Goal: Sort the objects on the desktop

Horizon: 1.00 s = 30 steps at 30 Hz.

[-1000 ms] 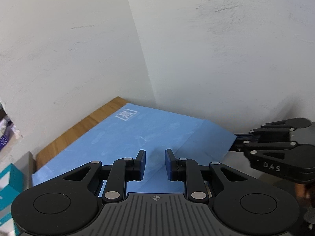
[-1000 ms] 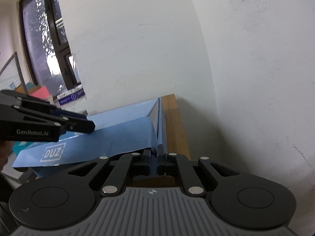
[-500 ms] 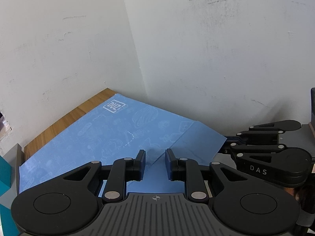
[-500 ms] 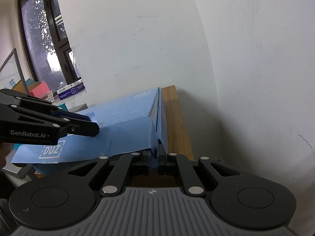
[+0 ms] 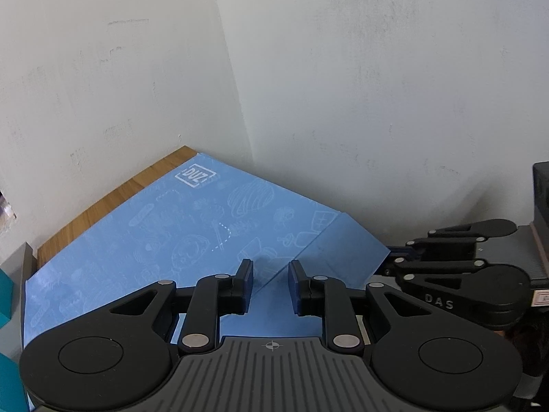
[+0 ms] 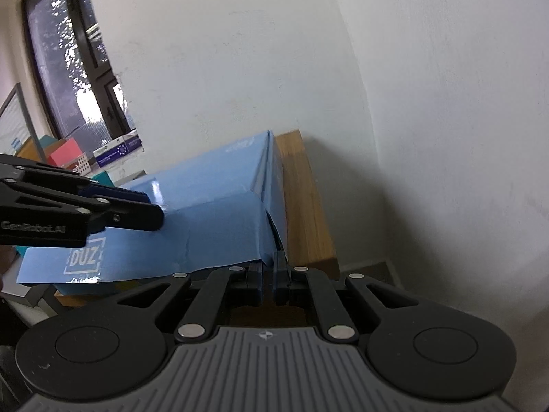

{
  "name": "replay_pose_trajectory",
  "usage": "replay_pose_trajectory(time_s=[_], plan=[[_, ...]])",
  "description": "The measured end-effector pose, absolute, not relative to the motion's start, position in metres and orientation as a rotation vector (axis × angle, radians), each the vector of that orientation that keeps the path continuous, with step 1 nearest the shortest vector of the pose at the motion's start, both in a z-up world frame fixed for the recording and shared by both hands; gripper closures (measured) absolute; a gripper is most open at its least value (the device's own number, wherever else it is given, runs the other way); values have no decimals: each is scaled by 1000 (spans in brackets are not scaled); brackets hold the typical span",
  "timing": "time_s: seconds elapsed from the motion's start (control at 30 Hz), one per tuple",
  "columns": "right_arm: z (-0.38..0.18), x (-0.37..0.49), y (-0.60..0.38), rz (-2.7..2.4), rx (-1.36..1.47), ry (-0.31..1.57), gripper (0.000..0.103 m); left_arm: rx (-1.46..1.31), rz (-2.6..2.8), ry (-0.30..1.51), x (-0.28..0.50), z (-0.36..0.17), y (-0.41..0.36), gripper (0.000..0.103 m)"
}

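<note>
Box: I see a flat blue box (image 5: pixel 178 240) printed with a white "DUZ" logo (image 5: pixel 195 175) and pale line drawings, lying on a wooden desk (image 5: pixel 113 199) in the corner of two white walls (image 5: pixel 343 86).
Flap: a blue flap (image 6: pixel 212 226) of the box is folded out toward me on the right side.
Left tongs: my left gripper (image 5: pixel 271 283) hangs just above the box top, its blue-padded jaws apart with nothing between them.
Right tongs: my right gripper (image 6: pixel 268 276) has its jaws pinched together on the edge of the flap.
Left side: teal boxes (image 5: pixel 5 295) stand beside the blue box.
Background: a dark-framed window (image 6: pixel 68 55), a pink box (image 6: pixel 65 152) and a purple carton (image 6: pixel 118 149) beneath it.
</note>
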State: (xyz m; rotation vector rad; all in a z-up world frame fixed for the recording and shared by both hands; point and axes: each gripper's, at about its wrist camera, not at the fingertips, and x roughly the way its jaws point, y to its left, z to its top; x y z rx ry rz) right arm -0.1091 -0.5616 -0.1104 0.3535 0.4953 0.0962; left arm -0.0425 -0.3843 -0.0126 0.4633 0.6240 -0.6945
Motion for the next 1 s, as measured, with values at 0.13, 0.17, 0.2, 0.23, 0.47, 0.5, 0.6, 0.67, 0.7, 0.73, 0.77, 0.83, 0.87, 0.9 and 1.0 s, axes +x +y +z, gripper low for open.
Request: replay_pose_trajectory(time_s=[0.13, 0.17, 0.2, 0.23, 0.47, 0.5, 0.6, 0.67, 0.7, 0.73, 0.77, 0.83, 0.87, 0.9, 1.0], plan=[[-124, -106, -560, 73, 344, 540, 94, 467, -693, 598, -45, -15, -383, 78], [-126, -107, -559, 67, 338, 551, 94, 464, -694, 596, -45, -15, -383, 78], [-126, -109, -560, 69, 341, 556, 94, 461, -695, 593, -44, -15, -382, 78], [-125, -112, -561, 70, 346, 556, 94, 460, -695, 587, -45, -16, -382, 78], [-102, -139, -568, 76, 378, 533, 94, 440, -691, 557, -49, -18, -379, 77], [-96, -141, -567, 78, 370, 527, 94, 434, -690, 554, -49, -19, -378, 77], [-80, -144, -565, 79, 331, 519, 87, 398, -687, 550, -49, -19, -375, 76], [-71, -143, -561, 83, 305, 517, 85, 375, -687, 546, -49, -20, -373, 74], [-67, -141, -559, 84, 295, 519, 84, 366, -688, 543, -49, -20, -372, 74], [-64, -139, -557, 83, 283, 520, 82, 356, -690, 541, -49, -21, -371, 74], [-61, -138, -556, 81, 271, 522, 80, 343, -692, 538, -49, -21, -369, 74], [-54, -132, -552, 66, 245, 528, 77, 318, -696, 533, -48, -20, -366, 74], [-53, -129, -551, 63, 235, 534, 76, 303, -699, 530, -49, -20, -363, 74], [-52, -125, -550, 58, 228, 543, 76, 293, -699, 526, -50, -20, -359, 74], [-49, -116, -548, 50, 218, 562, 72, 273, -684, 519, -55, -18, -342, 73]])
